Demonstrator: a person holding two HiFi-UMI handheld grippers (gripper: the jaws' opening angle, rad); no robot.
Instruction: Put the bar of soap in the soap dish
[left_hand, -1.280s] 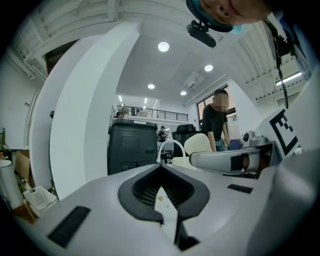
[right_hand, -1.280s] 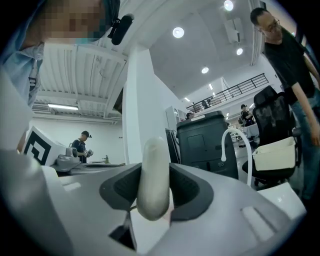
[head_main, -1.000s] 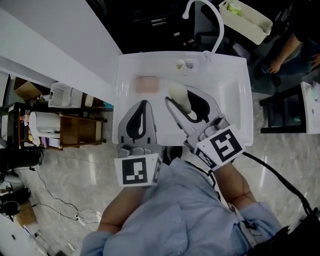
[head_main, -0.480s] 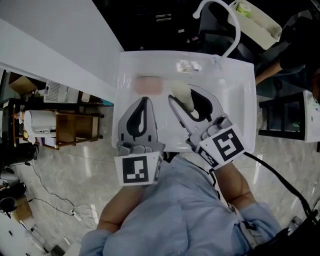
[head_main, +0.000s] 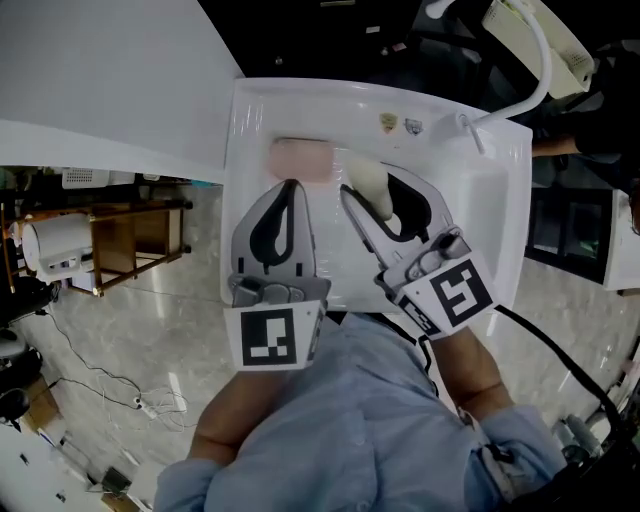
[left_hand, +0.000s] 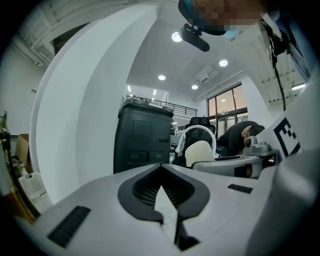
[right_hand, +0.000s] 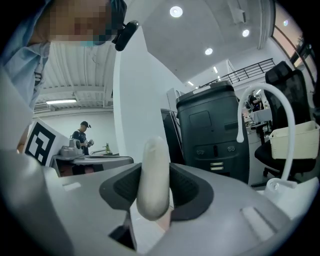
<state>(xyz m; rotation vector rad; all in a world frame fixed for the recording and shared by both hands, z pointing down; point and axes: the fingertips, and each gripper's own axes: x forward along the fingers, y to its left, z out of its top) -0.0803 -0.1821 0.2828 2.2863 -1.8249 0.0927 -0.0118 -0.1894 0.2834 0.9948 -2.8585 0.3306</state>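
Note:
A cream bar of soap (head_main: 368, 184) stands on edge between the jaws of my right gripper (head_main: 378, 196), which is shut on it over the white washbasin (head_main: 500, 210). In the right gripper view the soap (right_hand: 153, 175) fills the gap between the dark pads. A pink soap dish (head_main: 300, 158) lies on the basin's back left, just left of the soap. My left gripper (head_main: 289, 188) hovers shut and empty right in front of the dish. In the left gripper view its jaws (left_hand: 161, 169) meet at the tip, with the soap (left_hand: 199, 152) off to the right.
A white curved faucet (head_main: 537, 66) rises at the basin's back right, with a white basket (head_main: 548, 36) behind it. Two small fittings (head_main: 399, 123) sit on the back rim. A white wall panel (head_main: 110, 90) stands to the left, and a wooden shelf (head_main: 130, 240) below it.
Both grippers have moved forward and lower over the basin. The soap now sits close beside the pink dish's right end, and the left gripper's tip almost reaches the dish.

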